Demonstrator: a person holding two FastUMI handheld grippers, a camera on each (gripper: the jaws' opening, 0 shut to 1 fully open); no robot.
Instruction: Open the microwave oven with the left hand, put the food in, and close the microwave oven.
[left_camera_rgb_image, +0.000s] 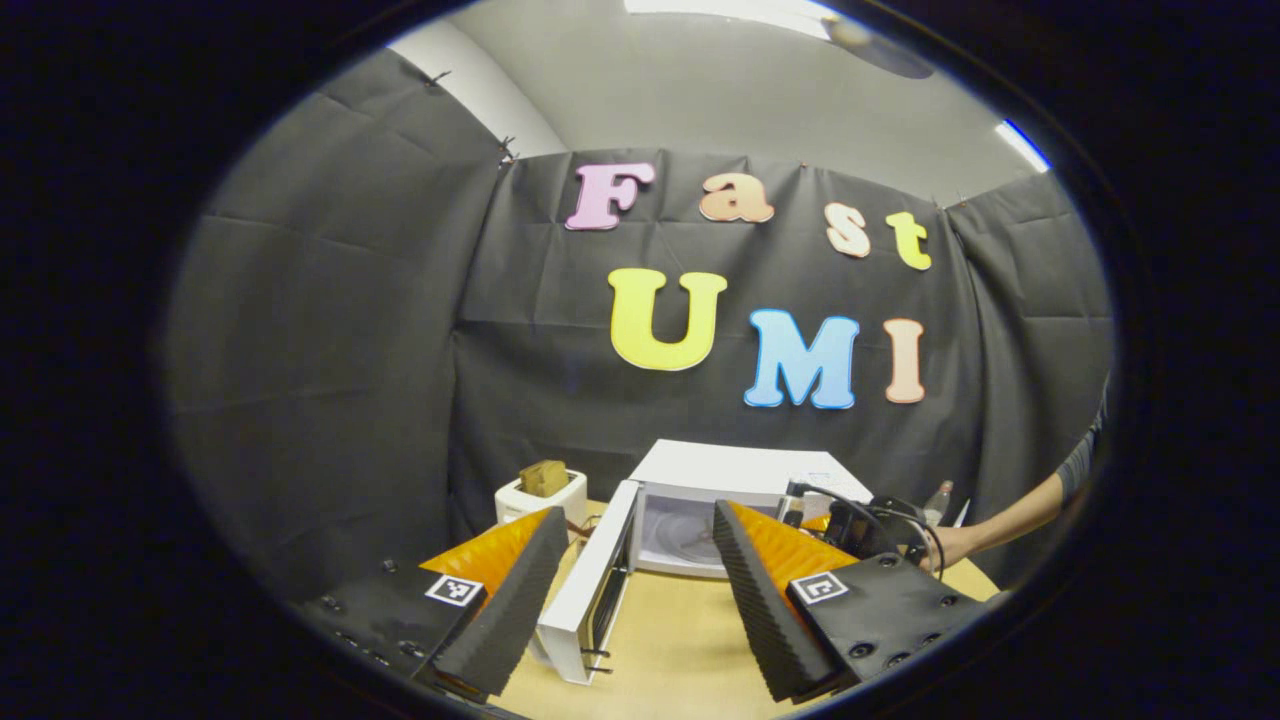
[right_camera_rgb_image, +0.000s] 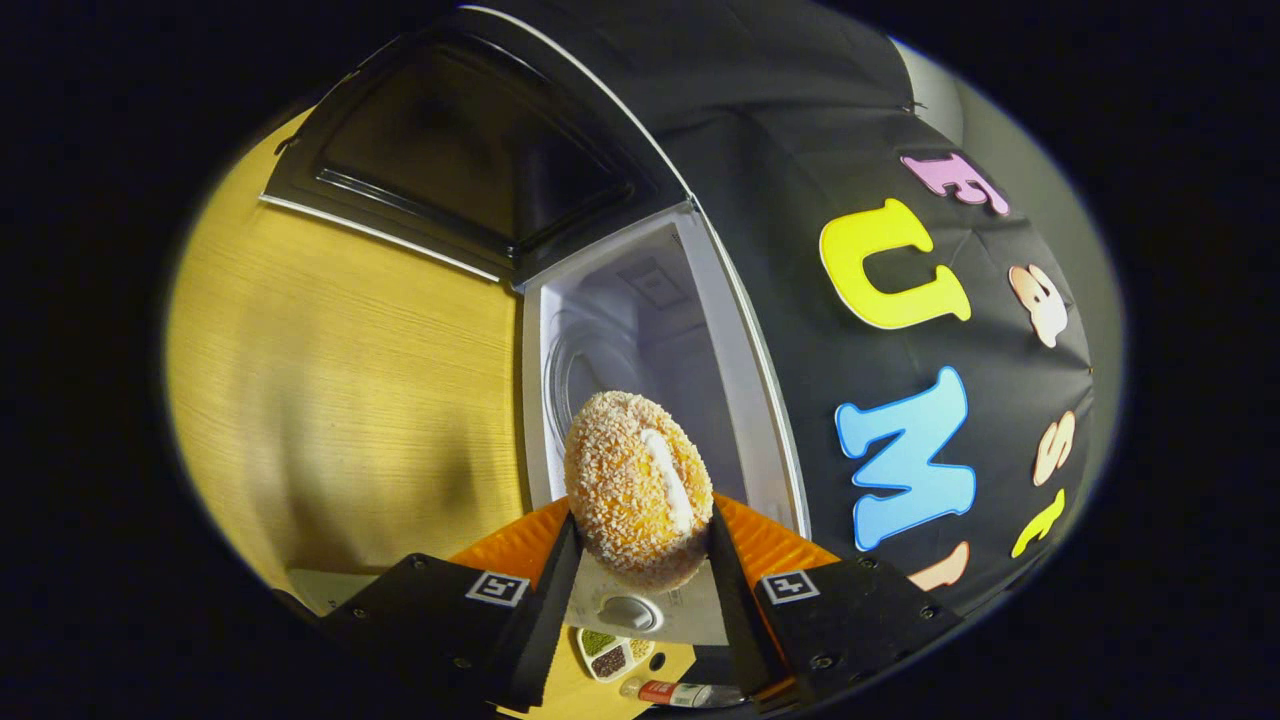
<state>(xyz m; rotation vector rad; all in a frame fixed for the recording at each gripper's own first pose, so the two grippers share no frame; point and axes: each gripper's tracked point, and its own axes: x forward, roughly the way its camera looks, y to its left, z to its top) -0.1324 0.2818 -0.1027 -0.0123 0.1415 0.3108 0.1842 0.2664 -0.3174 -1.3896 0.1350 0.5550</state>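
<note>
In the left gripper view, your left gripper (left_camera_rgb_image: 632, 590) hangs wide open and empty over the wooden table (left_camera_rgb_image: 680, 640), and the white microwave oven (left_camera_rgb_image: 700, 500) near its far edge already has its door (left_camera_rgb_image: 590, 590) swung out. In the right gripper view, your right gripper (right_camera_rgb_image: 640, 590) clamps the crumb-coated bread roll (right_camera_rgb_image: 637, 487) before the open cavity (right_camera_rgb_image: 640, 330); loading and closing remain.

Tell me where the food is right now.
In the right gripper view, the crumb-coated bun is clamped between the right hand-held gripper fingers, just in front of the open microwave cavity.
</note>
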